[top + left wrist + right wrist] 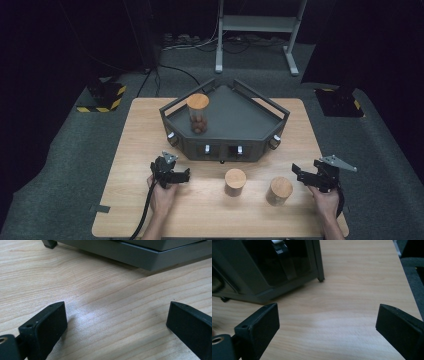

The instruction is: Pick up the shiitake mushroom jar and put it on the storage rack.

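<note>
We hold our right gripper [303,174] near the right edge of the desk [135,165], jaws wide apart and holding nothing. Our left gripper [181,175] is wide apart and empty too. The nearer wooden jar [279,190] stands upright by the front edge, just left of the right gripper. The other jar [235,181] stands between both grippers.

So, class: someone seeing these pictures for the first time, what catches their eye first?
Probably the dark grey angular tray at the middle of the wooden table, with a wooden-lidded clear jar of brown balls standing in its left part. Next, two lidded wooden canisters in front of it, between the open left gripper and right gripper.
</note>
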A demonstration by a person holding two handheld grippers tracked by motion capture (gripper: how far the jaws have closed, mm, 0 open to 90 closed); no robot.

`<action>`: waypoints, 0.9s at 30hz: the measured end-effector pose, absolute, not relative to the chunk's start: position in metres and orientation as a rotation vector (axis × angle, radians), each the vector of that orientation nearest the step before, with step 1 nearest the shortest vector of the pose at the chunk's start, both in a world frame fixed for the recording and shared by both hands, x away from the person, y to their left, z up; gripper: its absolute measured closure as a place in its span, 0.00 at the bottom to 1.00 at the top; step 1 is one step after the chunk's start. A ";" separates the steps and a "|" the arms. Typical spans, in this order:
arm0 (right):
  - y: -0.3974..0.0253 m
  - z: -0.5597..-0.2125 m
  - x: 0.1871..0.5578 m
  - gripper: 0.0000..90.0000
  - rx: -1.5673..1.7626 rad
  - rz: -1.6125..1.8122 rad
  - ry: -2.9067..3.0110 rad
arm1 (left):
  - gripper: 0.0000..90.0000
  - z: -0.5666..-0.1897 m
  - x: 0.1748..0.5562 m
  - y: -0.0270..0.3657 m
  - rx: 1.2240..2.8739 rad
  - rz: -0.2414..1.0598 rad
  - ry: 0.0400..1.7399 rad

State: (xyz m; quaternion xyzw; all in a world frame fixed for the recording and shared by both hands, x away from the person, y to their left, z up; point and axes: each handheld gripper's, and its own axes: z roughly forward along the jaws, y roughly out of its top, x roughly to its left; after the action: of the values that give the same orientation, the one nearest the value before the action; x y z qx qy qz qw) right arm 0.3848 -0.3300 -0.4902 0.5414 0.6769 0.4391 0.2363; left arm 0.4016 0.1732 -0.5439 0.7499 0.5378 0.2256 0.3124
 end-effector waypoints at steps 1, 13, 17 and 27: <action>-0.329 -0.488 0.385 0.05 1.478 1.221 1.857 | 0.03 -0.544 0.402 0.173 1.978 0.595 1.419; -0.306 -0.461 0.384 0.06 1.381 1.325 1.911 | 0.03 -0.544 0.402 0.173 1.977 0.595 1.421; -0.296 -0.452 0.383 0.06 1.343 1.358 1.930 | 0.03 -0.544 0.402 0.173 1.977 0.595 1.421; -0.268 -0.436 0.376 0.06 1.255 1.422 1.980 | 0.03 -0.544 0.402 0.173 1.977 0.595 1.421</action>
State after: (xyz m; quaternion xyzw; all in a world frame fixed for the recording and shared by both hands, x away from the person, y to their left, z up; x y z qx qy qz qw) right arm 0.3763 -0.2681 -0.4357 0.4485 0.7079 0.5082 0.1987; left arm 0.4020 0.1731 -0.5439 0.7495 0.5386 0.2254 0.3122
